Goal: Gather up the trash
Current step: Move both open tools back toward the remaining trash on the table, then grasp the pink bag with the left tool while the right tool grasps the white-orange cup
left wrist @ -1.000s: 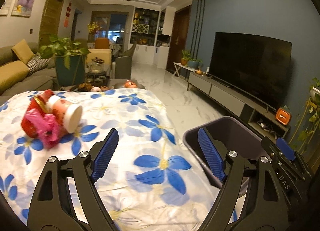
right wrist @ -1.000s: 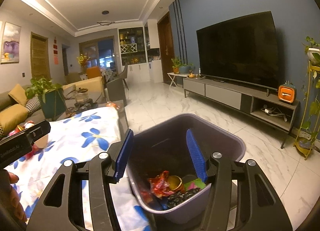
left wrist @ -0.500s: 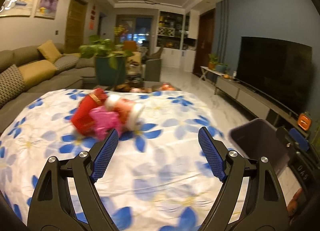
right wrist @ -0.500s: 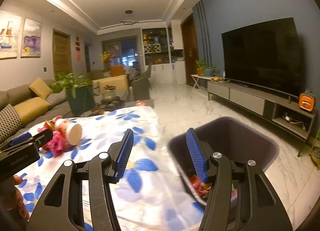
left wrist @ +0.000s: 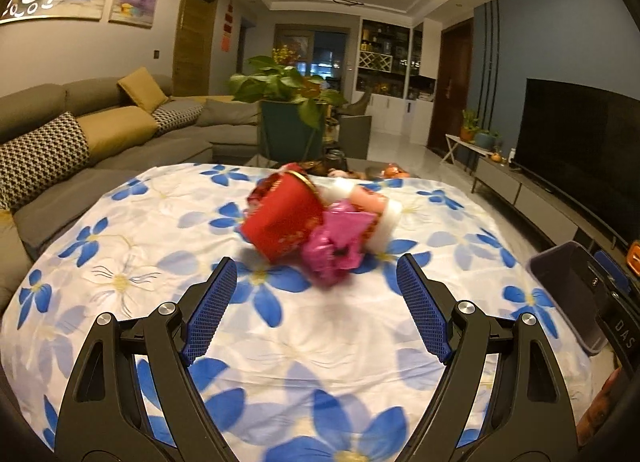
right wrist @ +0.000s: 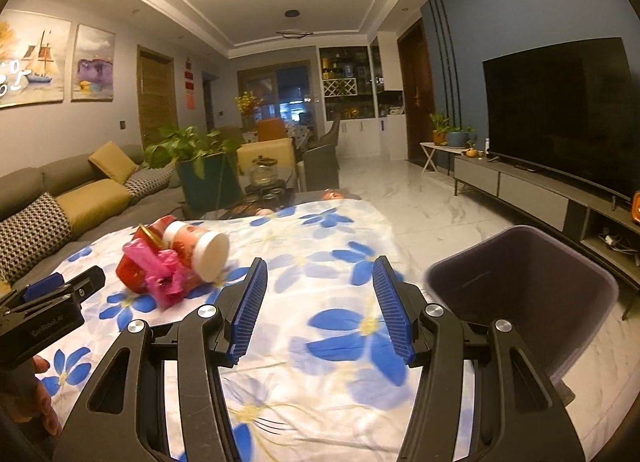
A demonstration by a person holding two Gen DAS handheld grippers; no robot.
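- The surface [left wrist: 344, 334], under its white cloth with blue flowers, now fills both views; a second ago the right wrist view looked down into the bin.
- The bin [right wrist: 524, 294] has slid to the right edge of the surface, beside it on the floor. From here its inside shows no trash, though a second ago wrappers lay at its bottom.
- The pile of trash sits mid-surface, well left of the bin: a red cup [left wrist: 284, 218], a pink wrapper [left wrist: 336, 242] and a white-capped bottle [left wrist: 374, 210], touching one another. It has drifted from the far left of the left view to dead ahead.
- I judge the next pick is being lined up; nothing is held yet.
- The left hand-held gripper [left wrist: 316, 306] points at the pile, fingers wide apart, empty.
- The right hand-held gripper [right wrist: 316, 310] hangs between pile and bin, fingers apart, empty.
- Writing: "GenRobot.AI" on the left one's body, "DAS" on the right one's.
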